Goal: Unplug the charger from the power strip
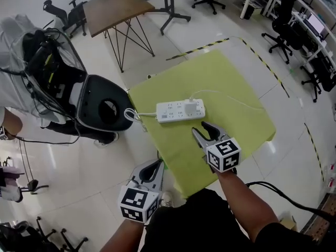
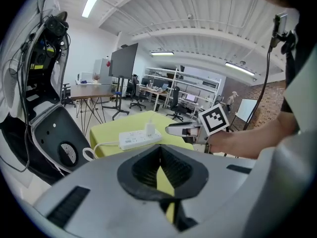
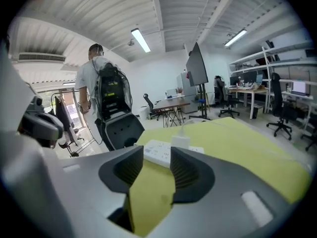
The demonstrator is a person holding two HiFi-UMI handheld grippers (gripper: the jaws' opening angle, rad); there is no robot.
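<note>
A white power strip [image 1: 173, 112] lies across the middle of a yellow-green table [image 1: 220, 72]. A white charger [image 1: 191, 107] stands plugged into it right of its centre, and the charger's thin cable [image 1: 231, 96] trails off to the right. My right gripper [image 1: 199, 127] hovers just in front of the strip, open, with nothing between its jaws. In the right gripper view the charger [image 3: 181, 142] and the strip [image 3: 153, 154] show through the gap. My left gripper [image 1: 156, 165] is shut and empty, off the table's near left edge. From it I see the strip [image 2: 140, 138].
The strip's own cord [image 1: 131, 114] loops off the table's left edge. A black shell-shaped case [image 1: 105, 109] and a person with a black backpack [image 1: 47, 67] stand close on the left. A wooden table [image 1: 118, 7] and office chairs stand farther back.
</note>
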